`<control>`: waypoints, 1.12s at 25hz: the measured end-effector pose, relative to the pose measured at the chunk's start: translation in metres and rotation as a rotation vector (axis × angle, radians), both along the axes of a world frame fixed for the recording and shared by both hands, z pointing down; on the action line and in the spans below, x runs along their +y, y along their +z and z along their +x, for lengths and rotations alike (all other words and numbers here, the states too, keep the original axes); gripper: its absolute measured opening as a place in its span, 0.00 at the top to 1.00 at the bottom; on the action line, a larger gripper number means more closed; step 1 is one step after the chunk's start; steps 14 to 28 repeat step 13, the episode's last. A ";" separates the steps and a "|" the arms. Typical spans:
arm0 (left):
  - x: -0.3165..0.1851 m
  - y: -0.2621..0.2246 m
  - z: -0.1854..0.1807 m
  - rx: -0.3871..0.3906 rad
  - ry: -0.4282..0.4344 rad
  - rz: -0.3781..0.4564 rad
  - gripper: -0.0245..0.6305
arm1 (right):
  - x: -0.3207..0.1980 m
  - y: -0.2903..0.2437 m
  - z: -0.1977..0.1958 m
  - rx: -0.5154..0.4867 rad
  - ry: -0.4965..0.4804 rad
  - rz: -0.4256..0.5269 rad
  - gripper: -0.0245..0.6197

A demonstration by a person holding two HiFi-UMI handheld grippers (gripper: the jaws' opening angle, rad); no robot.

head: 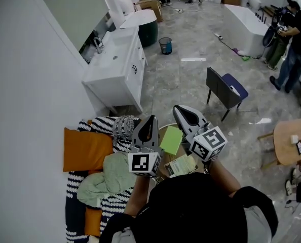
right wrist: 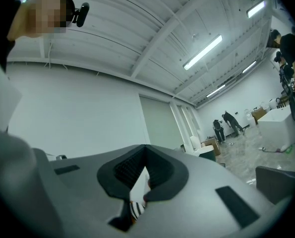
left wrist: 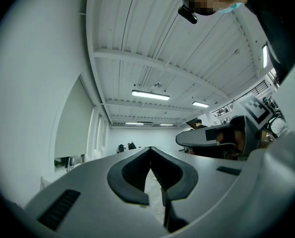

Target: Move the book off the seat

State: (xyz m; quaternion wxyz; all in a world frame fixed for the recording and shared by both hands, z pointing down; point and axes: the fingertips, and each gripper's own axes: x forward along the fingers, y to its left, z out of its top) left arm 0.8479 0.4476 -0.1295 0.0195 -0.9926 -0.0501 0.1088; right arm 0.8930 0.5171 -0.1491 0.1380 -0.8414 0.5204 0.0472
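A green book (head: 171, 139) lies on a round wooden seat (head: 162, 131) just in front of me, and a pale printed booklet (head: 181, 165) rests at the seat's near side. My left gripper (head: 151, 118) is raised over the seat's left edge, its jaws together with nothing between them (left wrist: 150, 150). My right gripper (head: 180, 109) is held up above and to the right of the book, also shut and empty (right wrist: 146, 148). Both gripper views point up at the ceiling and far wall, so neither shows the book.
A striped blanket (head: 102, 125) with orange cushions (head: 87, 149) and a green cloth (head: 106, 178) lies at my left. A white vanity (head: 117, 67) stands ahead on the left. A dark chair (head: 225, 89) with a blue seat stands ahead on the right, and a wooden table (head: 292, 140) at far right. People stand in the background.
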 end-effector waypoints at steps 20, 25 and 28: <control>0.011 0.001 0.003 0.010 0.017 0.013 0.95 | 0.009 0.003 0.003 0.007 0.011 -0.003 0.94; 0.011 0.001 0.003 0.010 0.017 0.013 0.95 | 0.009 0.003 0.003 0.007 0.011 -0.003 0.94; 0.011 0.001 0.003 0.010 0.017 0.013 0.95 | 0.009 0.003 0.003 0.007 0.011 -0.003 0.94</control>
